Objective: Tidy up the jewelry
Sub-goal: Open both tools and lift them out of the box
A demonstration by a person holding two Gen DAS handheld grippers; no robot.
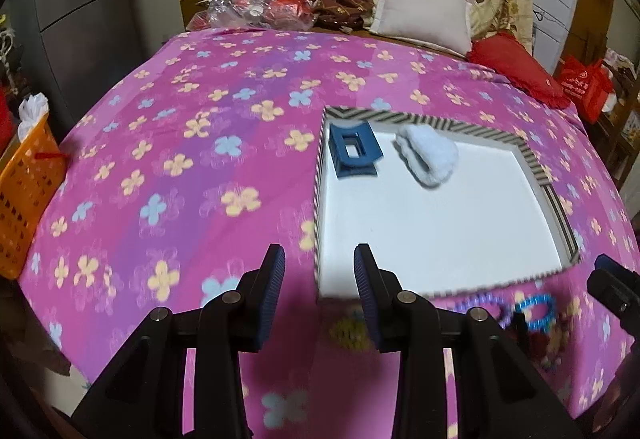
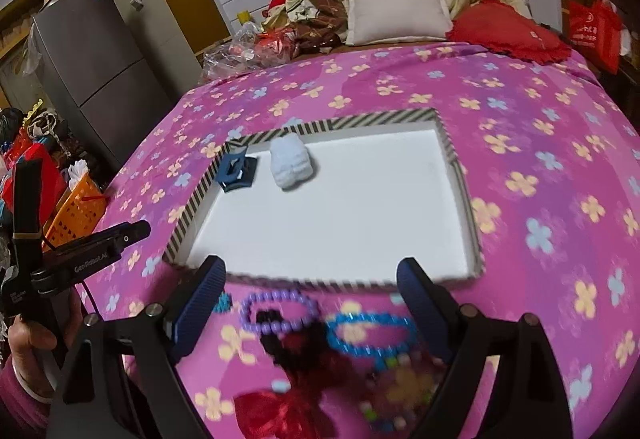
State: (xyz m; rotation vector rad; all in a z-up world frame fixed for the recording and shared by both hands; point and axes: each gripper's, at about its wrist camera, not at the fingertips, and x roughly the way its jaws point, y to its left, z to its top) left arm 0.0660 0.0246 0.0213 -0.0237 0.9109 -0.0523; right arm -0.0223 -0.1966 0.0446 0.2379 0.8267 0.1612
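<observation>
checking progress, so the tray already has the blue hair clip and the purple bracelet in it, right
Not quite. The blue hair clip is in the tray, but beside it lies a fluffy white hair clip. The purple bracelet lies on the bedspread outside the tray, as the right wrist view shows.

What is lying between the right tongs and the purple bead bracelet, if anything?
Nothing visible. The right tongs stand open just over the purple bead bracelet, which lies on the pink bedspread in front of the striped box. A black item touches the bracelet's near side.
</observation>
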